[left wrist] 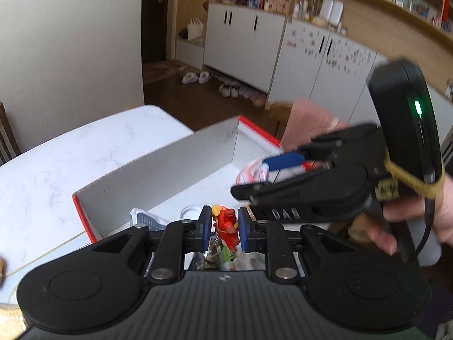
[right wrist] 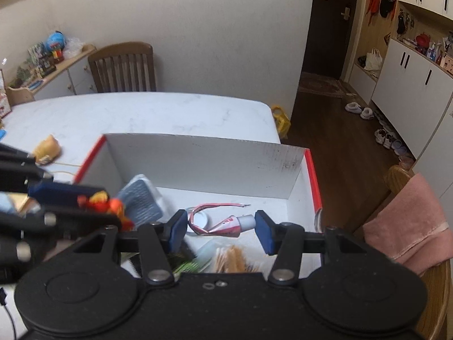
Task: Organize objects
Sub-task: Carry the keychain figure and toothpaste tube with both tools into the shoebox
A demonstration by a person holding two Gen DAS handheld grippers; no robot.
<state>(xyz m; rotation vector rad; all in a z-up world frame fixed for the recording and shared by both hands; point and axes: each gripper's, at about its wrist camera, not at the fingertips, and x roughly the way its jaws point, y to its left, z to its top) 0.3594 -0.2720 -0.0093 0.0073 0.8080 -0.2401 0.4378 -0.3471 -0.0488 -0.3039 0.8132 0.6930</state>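
Two hand-held tongs above an open box (right wrist: 203, 164) (white walls, red rim) that stands on the white marbled tabletop (right wrist: 147, 110) near its right edge. The left tongs (left wrist: 224, 224) are closed on a small red and yellow toy figure (left wrist: 225, 223), pinched between the blue pads over the near left part of the box. The right tongs (right wrist: 221, 230) grip a crumpled red and white tube (right wrist: 226, 222) by its ends, cap toward the right pad, over the middle of the box floor. Inside the box lie a blue-grey packet (right wrist: 141, 201) against the left wall, a round white lid (left wrist: 190, 212), and a bundle of thin wooden sticks (right wrist: 235, 259) at the near edge beside a green printed wrapper (right wrist: 188, 266). A tan lump (right wrist: 48, 148) rests on the tabletop left of the box. A hand (left wrist: 419, 215) holds the right tongs' handle in the left wrist view. A wooden chair (right wrist: 123, 66) stands at the far edge of the tabletop.
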